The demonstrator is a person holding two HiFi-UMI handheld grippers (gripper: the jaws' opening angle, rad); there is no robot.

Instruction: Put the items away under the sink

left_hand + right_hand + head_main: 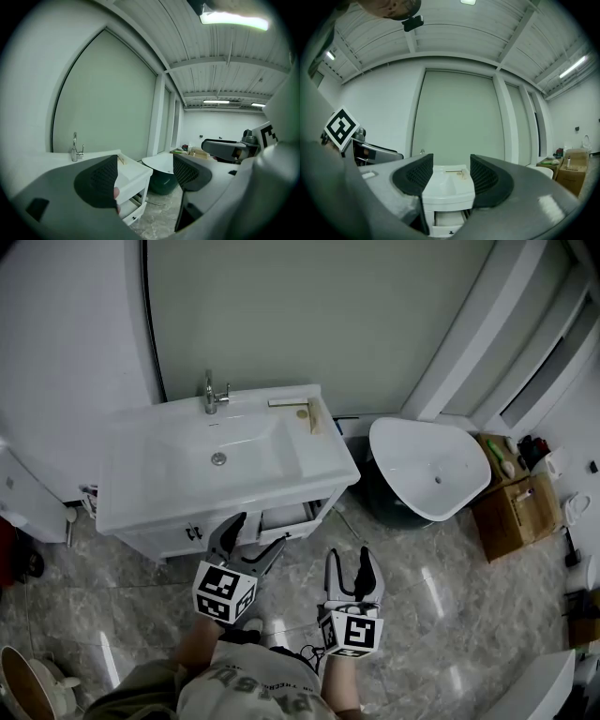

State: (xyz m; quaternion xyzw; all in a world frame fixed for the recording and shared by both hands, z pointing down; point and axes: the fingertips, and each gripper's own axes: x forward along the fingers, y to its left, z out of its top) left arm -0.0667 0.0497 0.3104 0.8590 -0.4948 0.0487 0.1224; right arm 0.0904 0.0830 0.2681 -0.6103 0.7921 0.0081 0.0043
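Standing at the white sink (178, 479), a person holds two grippers low over the grey floor (422, 587). The left gripper (255, 535) has its jaws wide apart, with nothing between them. The right gripper (349, 557) has its jaws apart too, and it grips nothing.

Just past them, a drawer (286, 516) under the sink is pulled out on the right side. Only the right gripper view looks straight at the front of the drawer.

A tan stick (315, 415) lies on the sink's far right corner. It is short and flat. Its long side runs near to far, along the sink's right edge. Beside its far end, a thin pale bar (284, 402) lies the other way, left to right, along the back rim. The tap (214, 395) stands left of the bar.

A white tub (422, 460) sits right of the sink. Only the left gripper view shows the dark green foot under the tub and a bright lamp (232, 19) up on the ceiling. Only the head view shows the wooden box (516, 517) at the far right, with small things on top.
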